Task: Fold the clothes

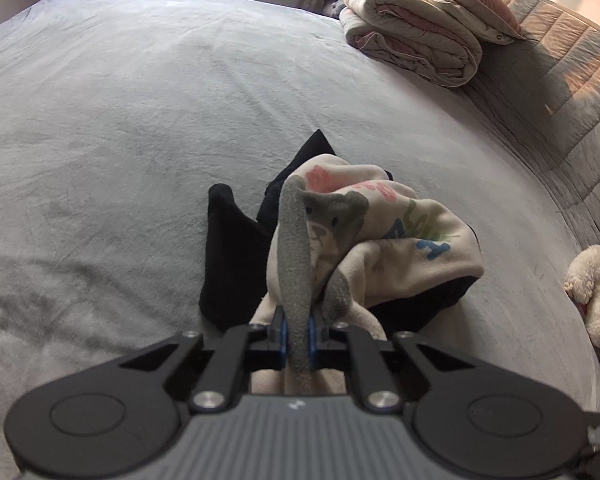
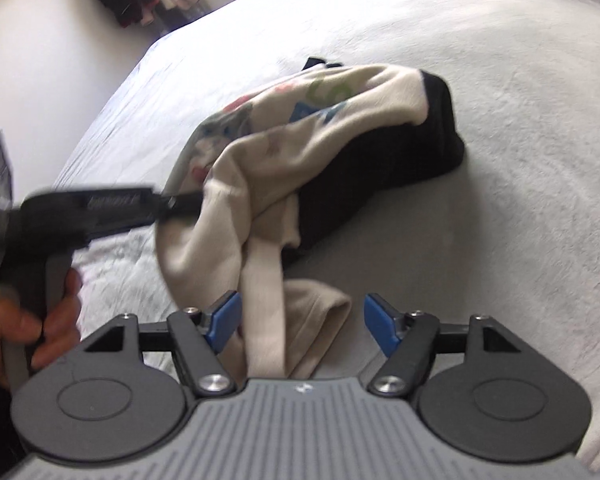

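My left gripper (image 1: 316, 280) was clamped on the cream garment (image 1: 380, 232), my right gripper (image 2: 300, 320) gaped empty, so the bunched cloth could slip loose.

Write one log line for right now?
left gripper: shut on cream sweatshirt | right gripper: open | bed: sweatshirt bunched, unfolded

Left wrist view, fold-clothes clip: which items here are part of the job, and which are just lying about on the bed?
Part of the job:
cream printed garment, pinched in the left gripper
black garment under it
right gripper, open over a cream sleeve

Lying about:
folded quilt
white plush toy
grey bedsheet, only the work surface
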A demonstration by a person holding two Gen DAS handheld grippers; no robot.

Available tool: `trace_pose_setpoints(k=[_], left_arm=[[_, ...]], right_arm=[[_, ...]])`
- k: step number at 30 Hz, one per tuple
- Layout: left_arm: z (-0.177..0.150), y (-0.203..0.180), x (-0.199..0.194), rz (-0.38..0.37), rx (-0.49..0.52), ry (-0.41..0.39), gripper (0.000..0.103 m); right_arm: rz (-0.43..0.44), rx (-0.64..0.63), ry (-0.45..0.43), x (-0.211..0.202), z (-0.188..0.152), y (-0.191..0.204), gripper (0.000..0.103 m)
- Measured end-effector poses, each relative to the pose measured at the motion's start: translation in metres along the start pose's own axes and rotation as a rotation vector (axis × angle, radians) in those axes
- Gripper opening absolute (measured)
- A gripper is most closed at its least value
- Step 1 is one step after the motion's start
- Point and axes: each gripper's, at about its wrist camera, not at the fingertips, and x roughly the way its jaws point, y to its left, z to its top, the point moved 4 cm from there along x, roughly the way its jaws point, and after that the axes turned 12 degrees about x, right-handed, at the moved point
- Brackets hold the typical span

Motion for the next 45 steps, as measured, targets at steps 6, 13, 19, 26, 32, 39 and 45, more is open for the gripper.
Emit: trace_pose_setpoints(k=[6, 13, 19, 26, 32, 39, 45], left_arm=[[-0.011, -0.023, -0.016, -0.079, 0.062, -0.019, 0.009], [-0.028, -0.057, -0.023, -0.157, 0.145, -0.017, 0.009], [-0.043, -0.084, -0.021, -0.248, 0.181, -0.015, 0.009], [-0.061, -0.096, -0.015, -0.314, 0.194, 0.015, 0.010], [-0.067, -0.090, -0.017, -0.338, 0.211, 0.045, 0.022], [-0.045, -0.056, -0.030, -0.335, 0.162, 0.029, 0.065], [-0.017, -0.017, -0.018, -0.303, 0.049, 0.010, 0.071]], right_arm=[[-0.050, -0.001, -0.070, -0.001, 0.019, -0.001, 0.073], [-0.006, 0.042, -0.126, -0.020, 0.038, -0.004, 0.073], [0.043, -0.001, -0.123, -0.013, 0.049, 0.016, 0.073], [0.047, -0.069, -0.105, 0.009, 0.060, 0.036, 0.073], [0.008, -0.103, -0.079, 0.029, 0.066, 0.037, 0.073], [-0.018, -0.079, -0.103, 0.018, 0.075, 0.016, 0.073], [-0.037, -0.047, -0.120, 0.010, 0.084, -0.002, 0.073]])
